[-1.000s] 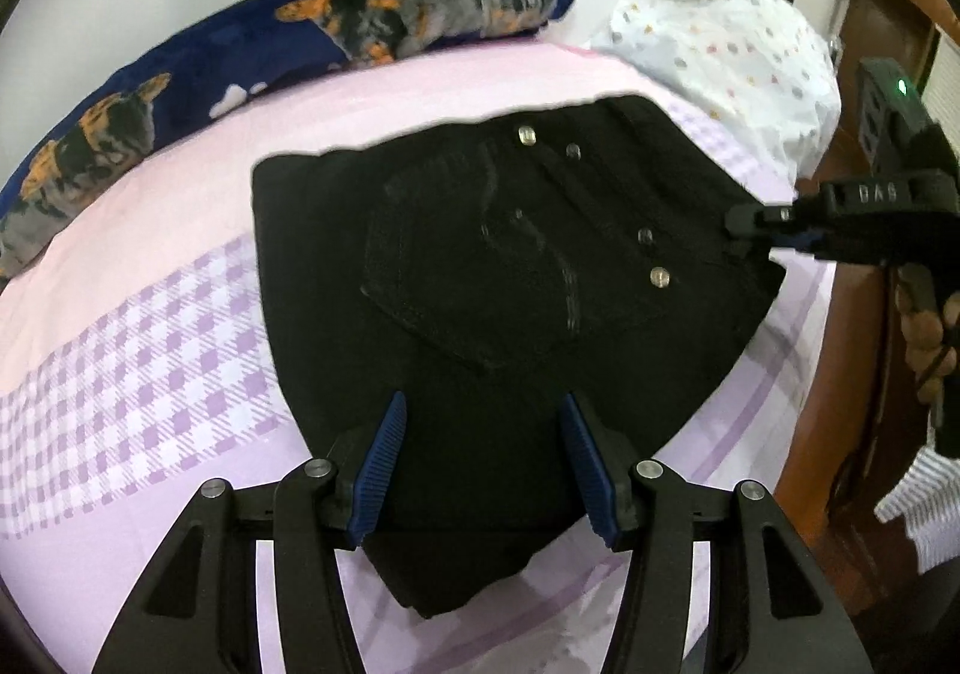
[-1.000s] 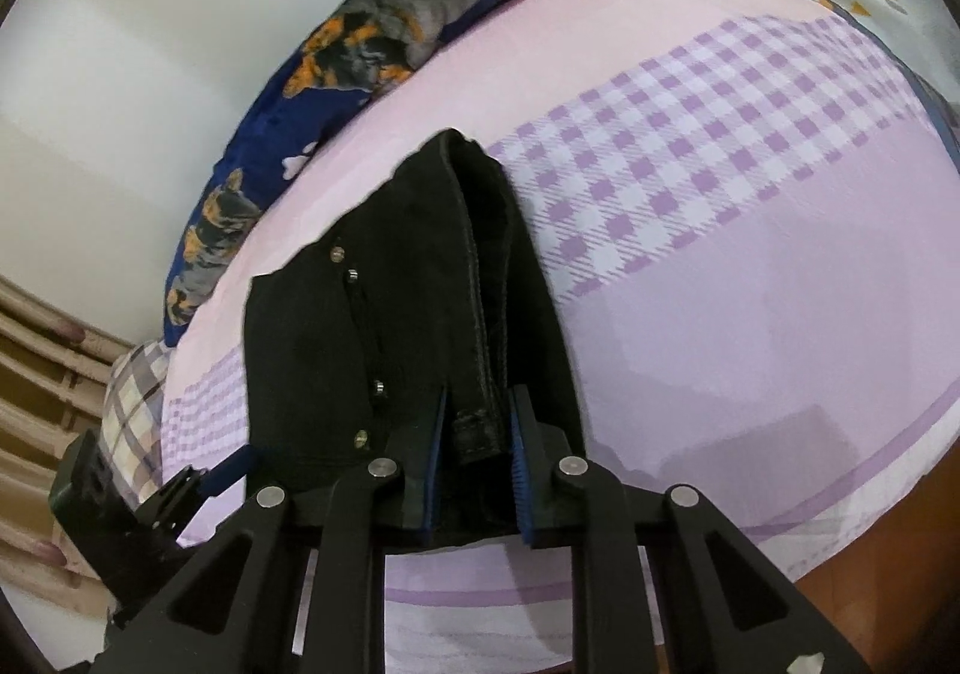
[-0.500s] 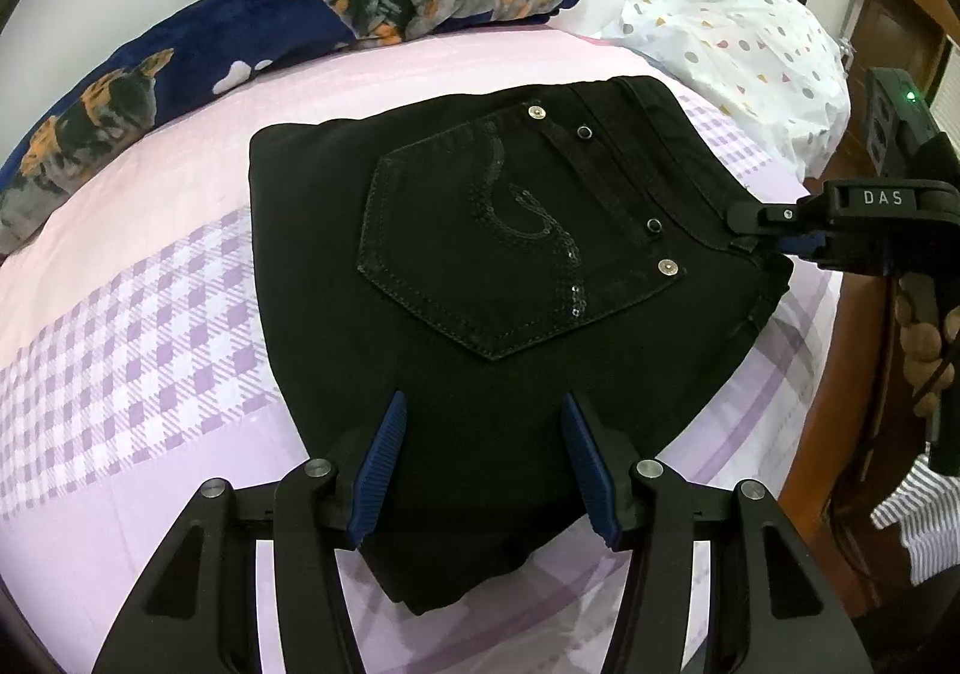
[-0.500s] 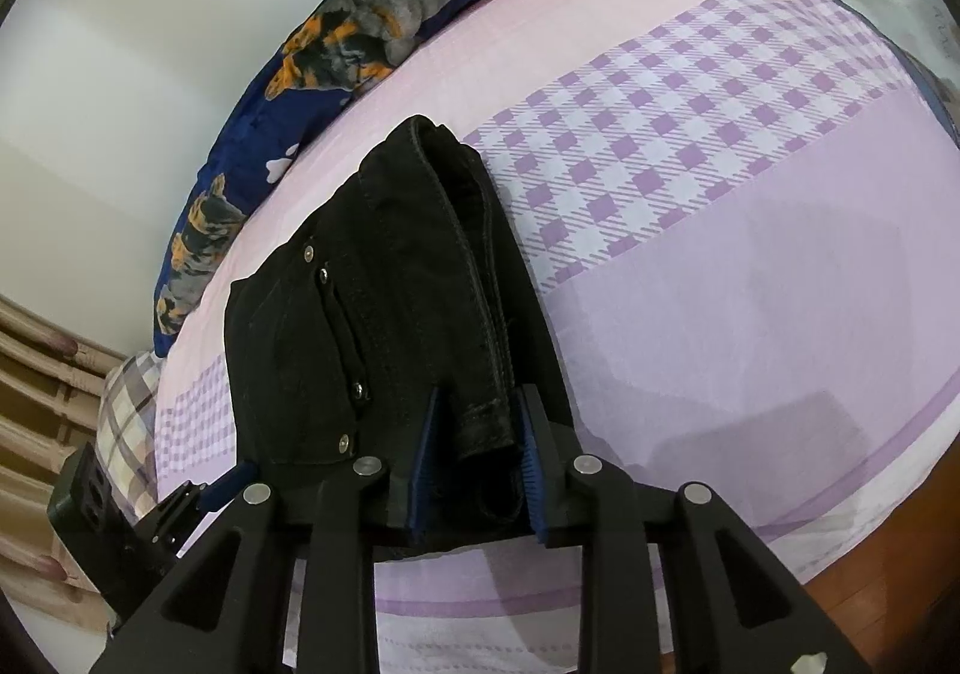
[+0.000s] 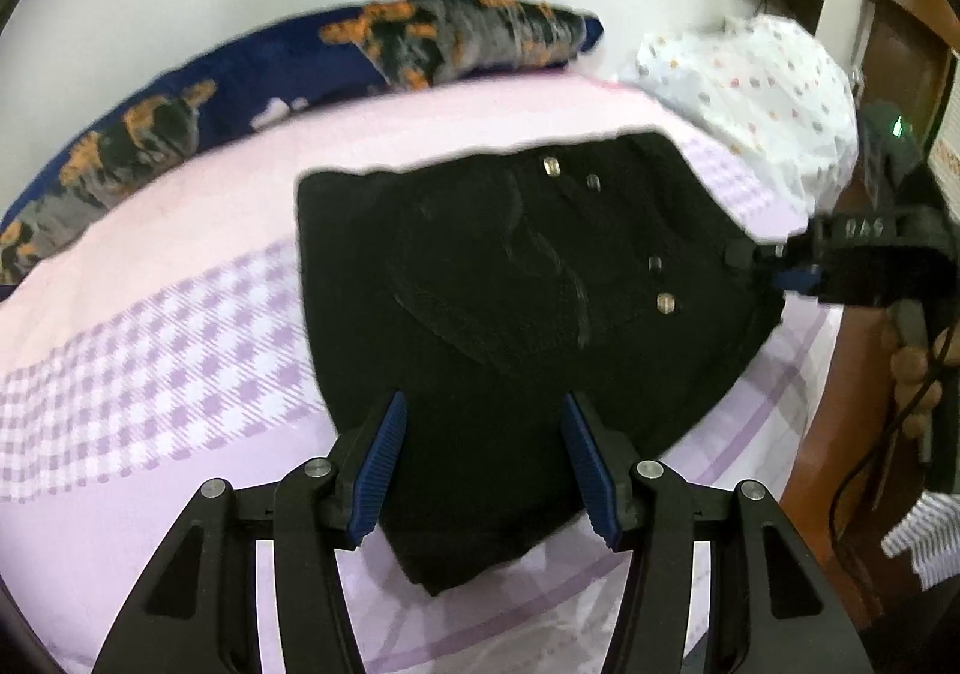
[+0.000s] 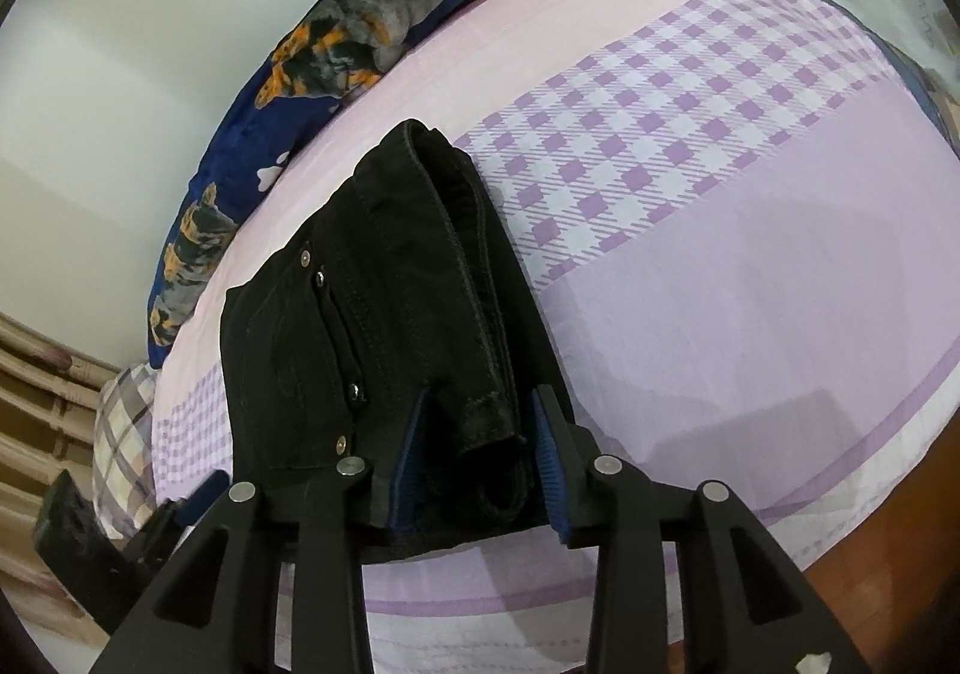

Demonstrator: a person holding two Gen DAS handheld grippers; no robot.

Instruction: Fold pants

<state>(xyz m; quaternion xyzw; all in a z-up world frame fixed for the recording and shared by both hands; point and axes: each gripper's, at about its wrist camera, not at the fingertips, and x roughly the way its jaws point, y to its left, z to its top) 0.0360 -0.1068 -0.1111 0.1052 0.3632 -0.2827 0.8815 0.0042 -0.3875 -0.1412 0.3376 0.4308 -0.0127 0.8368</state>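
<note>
The black pants lie folded into a compact stack on the bed, back pocket and metal rivets facing up. My left gripper is open, its blue pads spread above the near edge of the stack and holding nothing. My right gripper has opened; its jaws stand apart on either side of the thick waistband fold, which sits loose between them. The right gripper also shows in the left wrist view at the stack's right corner. The pants also show in the right wrist view.
The bed sheet is pink and lilac with a checked band. A dark blue patterned pillow lies along the wall. A white dotted pillow sits at the far right. The bed's edge and wooden floor are close by.
My right gripper has opened wider and let go of the waistband fold. My left gripper stays open and has shifted a little; the view is blurred with motion.
</note>
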